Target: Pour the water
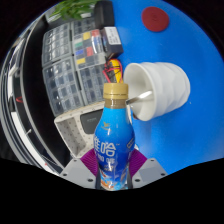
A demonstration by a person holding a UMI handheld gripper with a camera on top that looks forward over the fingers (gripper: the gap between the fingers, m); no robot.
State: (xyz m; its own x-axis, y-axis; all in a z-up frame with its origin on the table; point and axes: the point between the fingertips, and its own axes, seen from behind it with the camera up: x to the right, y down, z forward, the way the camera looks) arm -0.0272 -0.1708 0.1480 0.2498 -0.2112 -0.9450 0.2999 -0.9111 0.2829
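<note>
A blue bottle [113,140] with a tan cap and a printed label stands upright between my fingers, lifted off the table. My gripper [112,160] is shut on the blue bottle; both purple pads [90,162] press against its sides. Just beyond the bottle's cap, a white paper cup [160,88] lies tilted with its opening turned toward the bottle's neck. The cup rests on a blue surface [190,50]. The bottle's base is hidden below the fingers.
A red round disc [155,17] lies on the blue surface beyond the cup. Left of the bottle stands a clear plastic organiser [70,65] with compartments holding small parts. Green foliage [72,8] shows behind it. Red and yellow wires [117,70] run beside the cup.
</note>
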